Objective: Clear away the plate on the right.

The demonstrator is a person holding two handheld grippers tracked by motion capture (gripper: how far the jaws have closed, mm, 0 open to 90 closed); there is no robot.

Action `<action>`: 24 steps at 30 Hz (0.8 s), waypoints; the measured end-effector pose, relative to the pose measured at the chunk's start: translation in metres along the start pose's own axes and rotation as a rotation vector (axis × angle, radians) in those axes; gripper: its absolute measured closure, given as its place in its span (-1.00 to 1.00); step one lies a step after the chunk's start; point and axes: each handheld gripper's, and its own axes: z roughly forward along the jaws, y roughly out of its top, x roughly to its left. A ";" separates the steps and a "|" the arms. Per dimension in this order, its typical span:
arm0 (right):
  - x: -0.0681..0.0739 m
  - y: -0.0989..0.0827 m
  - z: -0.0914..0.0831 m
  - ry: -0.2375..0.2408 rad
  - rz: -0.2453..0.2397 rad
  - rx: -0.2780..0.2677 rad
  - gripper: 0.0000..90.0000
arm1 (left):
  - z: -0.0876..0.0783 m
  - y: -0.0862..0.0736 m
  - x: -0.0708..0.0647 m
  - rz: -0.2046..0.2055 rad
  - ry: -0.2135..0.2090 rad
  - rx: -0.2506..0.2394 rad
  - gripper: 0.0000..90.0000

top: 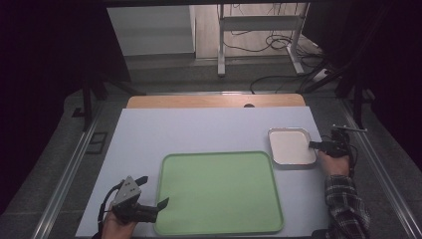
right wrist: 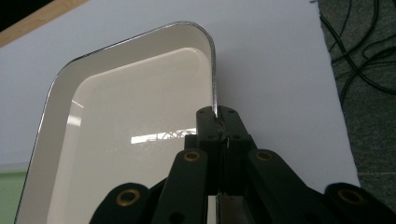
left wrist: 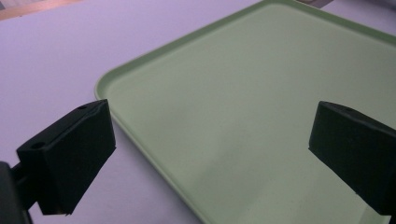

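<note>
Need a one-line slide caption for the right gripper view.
Right gripper shut on the rim of the white metal tray, which rests on the pale table mat.

Large green tray [top: 219, 191] lies flat on the pale table cover [top: 199, 132], near the front edge. Wooden tabletop strip [top: 214, 101] shows beyond the cover. Metal stand legs [top: 221, 47] and black cables [top: 278, 42] on the floor behind, probably a desk frame.

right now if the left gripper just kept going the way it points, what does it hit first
Probably the green tray. The left gripper sits open beside the tray's near left corner, jaws aimed across it, with one jaw over the table and the other over the tray. Its height above the rim is unclear, so it might pass over.
</note>
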 end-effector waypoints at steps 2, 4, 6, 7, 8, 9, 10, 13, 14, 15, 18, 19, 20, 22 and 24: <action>0.001 0.000 -0.001 0.009 -0.002 -0.005 0.98 | 0.000 0.000 0.000 0.000 0.000 0.000 -0.99; 0.002 0.000 -0.003 0.019 -0.010 -0.011 0.98 | 0.000 0.000 0.000 0.002 0.000 0.001 -0.99; 0.005 0.000 -0.004 0.021 -0.020 -0.011 0.98 | 0.000 0.000 0.000 0.002 0.000 0.000 -0.99; 0.006 0.000 -0.004 0.022 -0.026 -0.010 0.98 | 0.000 0.000 0.000 0.002 0.000 0.000 -0.99; 0.009 -0.001 -0.004 0.024 -0.038 -0.008 0.97 | 0.000 0.000 0.000 0.002 0.001 0.000 -0.99; 0.009 -0.001 -0.004 0.024 -0.038 -0.008 0.97 | 0.000 0.000 0.000 0.002 0.001 -0.001 -0.99; 0.012 -0.001 -0.004 0.027 -0.047 -0.004 0.98 | 0.000 0.000 0.000 0.002 0.001 -0.001 -0.99; 0.016 -0.002 -0.005 0.031 -0.058 -0.003 0.97 | 0.000 0.000 0.000 0.002 0.001 -0.001 -0.99; 0.019 -0.003 -0.005 0.037 -0.065 -0.001 0.97 | 0.000 0.000 0.000 0.002 0.001 -0.001 -0.99; 0.019 -0.003 -0.005 0.037 -0.065 -0.001 0.97 | 0.000 0.000 0.000 0.002 0.001 -0.002 -0.99; 0.027 -0.006 -0.006 0.060 -0.081 0.014 0.97 | -0.001 0.000 0.000 0.001 0.001 -0.003 -0.99; 0.027 -0.006 -0.006 0.060 -0.081 0.014 0.97 | -0.001 0.000 0.000 0.001 0.001 -0.003 -0.99; 0.029 -0.007 -0.005 0.064 -0.087 0.014 0.97 | -0.001 0.000 0.000 0.001 0.002 -0.004 -0.99; 0.034 -0.008 -0.005 0.073 -0.098 0.019 0.97 | -0.001 0.000 0.000 0.001 0.002 -0.005 -0.99; 0.039 -0.010 -0.004 0.080 -0.108 0.027 0.97 | -0.001 0.000 0.000 0.002 0.003 -0.005 -0.99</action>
